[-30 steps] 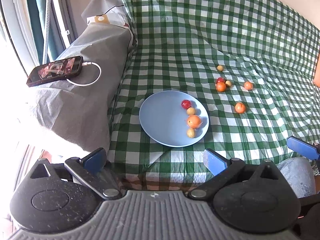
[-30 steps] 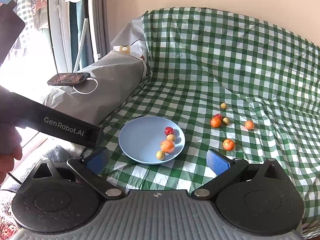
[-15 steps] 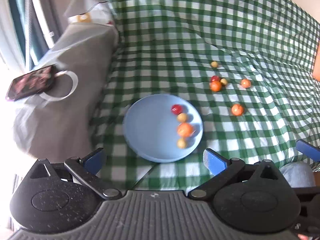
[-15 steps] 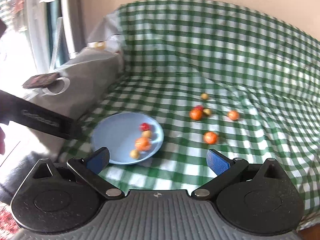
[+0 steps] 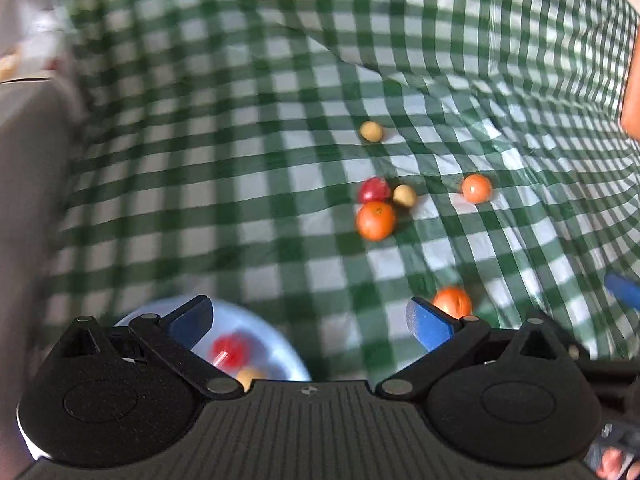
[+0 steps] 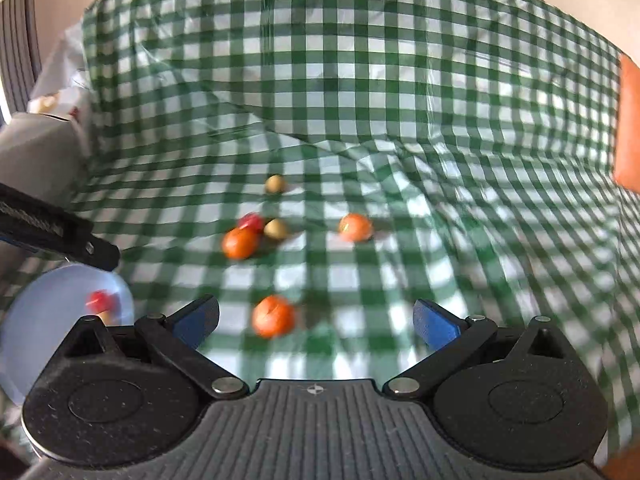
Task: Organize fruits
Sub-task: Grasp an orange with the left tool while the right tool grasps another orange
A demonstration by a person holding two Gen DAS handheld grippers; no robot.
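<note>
Both the left gripper (image 5: 308,320) and the right gripper (image 6: 316,320) are spread wide and hold nothing, with the nearest orange fruit (image 6: 274,316) lying on the checked cloth (image 6: 360,120) just ahead of the right gripper, between its jaws and closer to the left one. The round fruit will likely roll on the soft, creased cloth if one fingertip touches it first. The blue plate (image 6: 48,300) sits low to the right gripper's left, close under the left gripper, so the two tools risk bumping over it.
</note>
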